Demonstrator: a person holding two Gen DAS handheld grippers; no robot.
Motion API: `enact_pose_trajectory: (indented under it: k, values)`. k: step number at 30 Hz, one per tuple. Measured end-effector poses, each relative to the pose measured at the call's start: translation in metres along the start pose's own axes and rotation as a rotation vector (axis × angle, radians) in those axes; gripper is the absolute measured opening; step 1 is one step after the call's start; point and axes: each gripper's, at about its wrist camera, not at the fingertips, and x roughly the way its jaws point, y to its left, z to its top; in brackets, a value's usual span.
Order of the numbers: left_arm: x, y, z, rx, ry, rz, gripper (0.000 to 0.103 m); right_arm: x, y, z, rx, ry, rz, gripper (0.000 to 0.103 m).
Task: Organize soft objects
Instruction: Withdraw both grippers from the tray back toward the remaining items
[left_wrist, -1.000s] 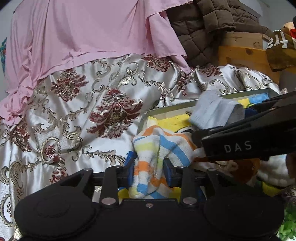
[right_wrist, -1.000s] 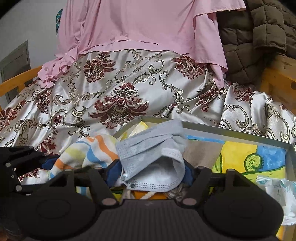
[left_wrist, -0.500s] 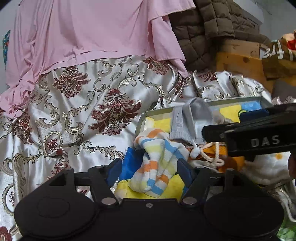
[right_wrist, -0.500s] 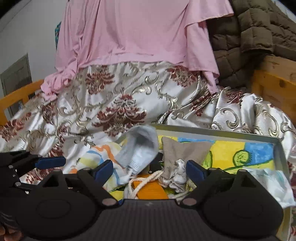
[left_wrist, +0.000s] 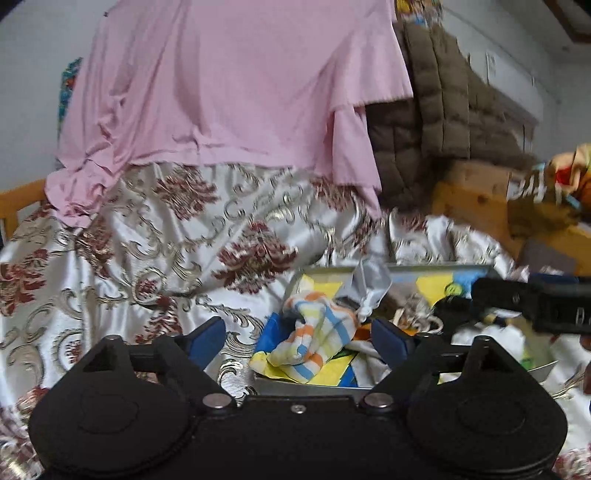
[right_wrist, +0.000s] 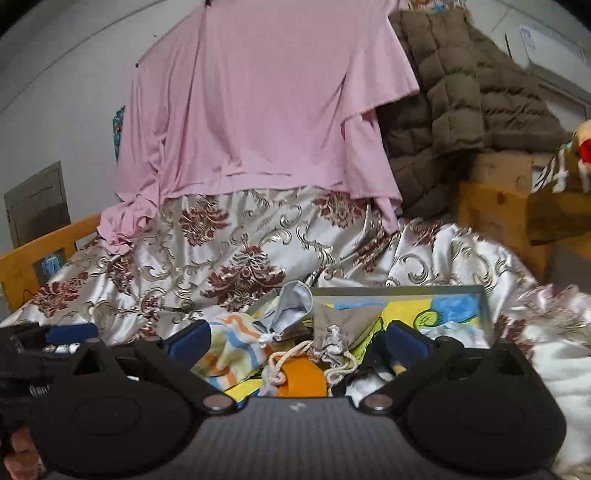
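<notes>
A striped towel (left_wrist: 317, 332) lies in the grey tray (left_wrist: 306, 384) at its left end, and also shows in the right wrist view (right_wrist: 229, 350). A grey face mask (right_wrist: 291, 306) stands crumpled beside it, also in the left wrist view (left_wrist: 369, 284). A beige drawstring pouch (right_wrist: 343, 325) and an orange object with cord (right_wrist: 303, 376) lie in the tray (right_wrist: 399, 290). My left gripper (left_wrist: 299, 336) is open and empty, pulled back from the towel. My right gripper (right_wrist: 295, 336) is open and empty, back from the mask.
The tray sits on a floral satin cover (left_wrist: 147, 258). A pink garment (right_wrist: 266, 110) and a brown quilted jacket (right_wrist: 461, 92) hang behind. A wooden frame (right_wrist: 491, 214) stands at right, a wooden rail (right_wrist: 44, 251) at left. White soft fabric (right_wrist: 554, 369) lies right of the tray.
Both grippers opened, letting go of the striped towel and the face mask into the tray, then drew back and up. The towel and mask now lie in the tray.
</notes>
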Motion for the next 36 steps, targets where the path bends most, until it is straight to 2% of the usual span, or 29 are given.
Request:
enact_pose_trajectory:
  k: [10,18,23,29,36]
  values:
    - [-0.092,0.009,-0.007,-0.029,-0.081,0.007,0.101,-0.087,0.039,-0.019,0.007,-0.062,-0.030,0.103]
    - [-0.151,0.029,-0.039,-0.022,-0.112,0.064,0.102,-0.132,0.075,-0.052,0.010,-0.067,-0.058,0.103]
    - [-0.168,0.038,-0.060,-0.016,-0.075,0.090,0.102,-0.146,0.097,-0.071,-0.046,-0.044,-0.080,0.103]
    - [-0.179,0.041,-0.083,-0.024,-0.055,0.119,0.102,-0.164,0.108,-0.102,-0.015,0.013,-0.084,0.103]
    - [-0.180,0.037,-0.103,0.011,-0.016,0.092,0.102,-0.163,0.121,-0.121,-0.057,0.097,-0.087,0.103]
